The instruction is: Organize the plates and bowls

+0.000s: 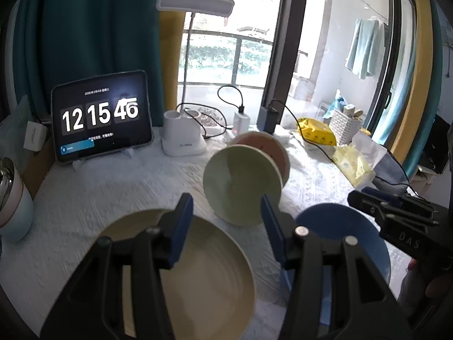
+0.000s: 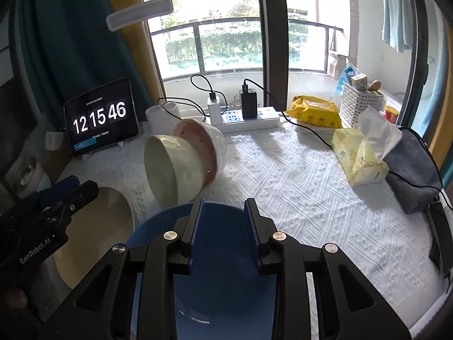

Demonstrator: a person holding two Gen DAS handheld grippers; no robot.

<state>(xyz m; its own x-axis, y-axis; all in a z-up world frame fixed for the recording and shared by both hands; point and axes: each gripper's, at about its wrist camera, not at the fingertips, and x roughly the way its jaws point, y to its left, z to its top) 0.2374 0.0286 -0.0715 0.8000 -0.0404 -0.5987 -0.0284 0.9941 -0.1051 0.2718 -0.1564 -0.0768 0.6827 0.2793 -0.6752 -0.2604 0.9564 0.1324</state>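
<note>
A green bowl (image 1: 243, 184) lies on its side on the white cloth, nested into a pink bowl (image 1: 266, 144) behind it; both also show in the right wrist view, green (image 2: 172, 167) and pink (image 2: 203, 144). A cream plate (image 1: 198, 272) lies flat under my left gripper (image 1: 226, 218), which is open and empty above it. A blue plate (image 2: 215, 255) lies flat under my right gripper (image 2: 223, 218), which is open and empty. The blue plate (image 1: 348, 235) sits right of the cream plate (image 2: 96, 235). The right gripper also shows in the left view (image 1: 365, 195).
A tablet clock (image 1: 102, 116), a lamp base (image 1: 184, 138), chargers and cables (image 2: 243, 107) line the back. A tissue pack (image 2: 359, 158), yellow bag (image 2: 314, 113), white basket (image 2: 359, 104) and grey pouch (image 2: 413, 175) stand at the right. A cup (image 1: 11, 198) stands at the left.
</note>
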